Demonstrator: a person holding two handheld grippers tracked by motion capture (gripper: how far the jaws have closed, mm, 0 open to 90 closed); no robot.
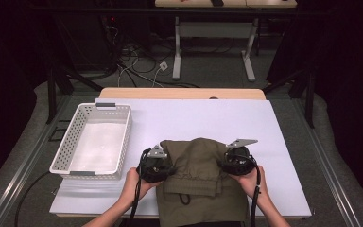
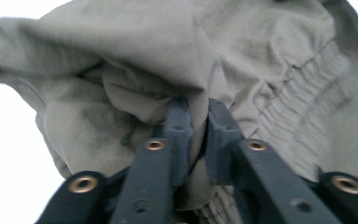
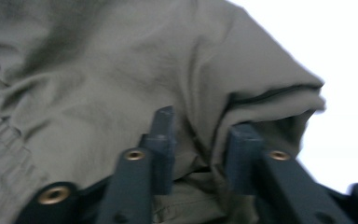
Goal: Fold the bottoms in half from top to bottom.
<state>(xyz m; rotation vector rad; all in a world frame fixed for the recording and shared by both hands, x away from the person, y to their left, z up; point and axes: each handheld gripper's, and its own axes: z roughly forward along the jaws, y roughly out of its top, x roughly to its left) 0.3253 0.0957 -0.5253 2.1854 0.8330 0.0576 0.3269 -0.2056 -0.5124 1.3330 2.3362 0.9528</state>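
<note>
Two claws, left claw [image 1: 163, 163] and right claw [image 1: 230, 160], pinch olive trousers [image 1: 201, 175] (beside an empty white basket [image 1: 69, 142]).

Seen from above and behind, looking forward and down over the table [image 1: 283, 156]; from each gripper, looking close along its jaws; olive garment [image 1: 198, 165] between the jaws, common to all views.

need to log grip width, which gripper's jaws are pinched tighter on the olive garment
The left gripper: its jaws nearly meet on the olive garment; the right gripper holds a thicker fold.

Bright table — dark surrounds, gripper views blurred.
</note>
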